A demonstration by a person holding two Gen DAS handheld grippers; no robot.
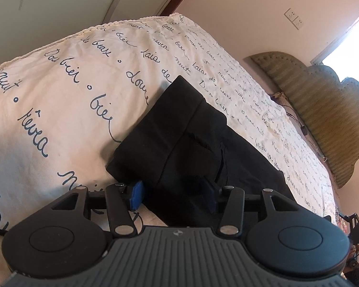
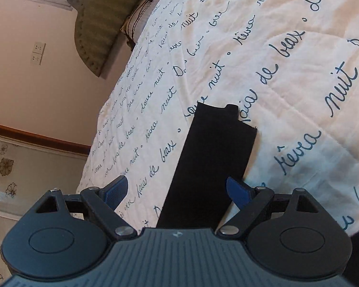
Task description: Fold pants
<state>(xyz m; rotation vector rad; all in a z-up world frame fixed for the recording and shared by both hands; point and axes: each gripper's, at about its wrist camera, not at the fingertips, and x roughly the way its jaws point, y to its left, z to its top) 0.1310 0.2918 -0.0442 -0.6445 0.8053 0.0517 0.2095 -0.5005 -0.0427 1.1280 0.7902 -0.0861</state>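
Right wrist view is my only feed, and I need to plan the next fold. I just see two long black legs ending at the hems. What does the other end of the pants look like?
Observer: In the left wrist view the waist end of the pants lies flat on the bedspread, with a pocket slit showing.
Operator: Is the left gripper holding it?
Observer: No. The left gripper is open, its blue pads spread on either side of the near edge of the fabric.
Operator: Anything beyond the pants there?
Observer: A bright window next to the padded headboard.
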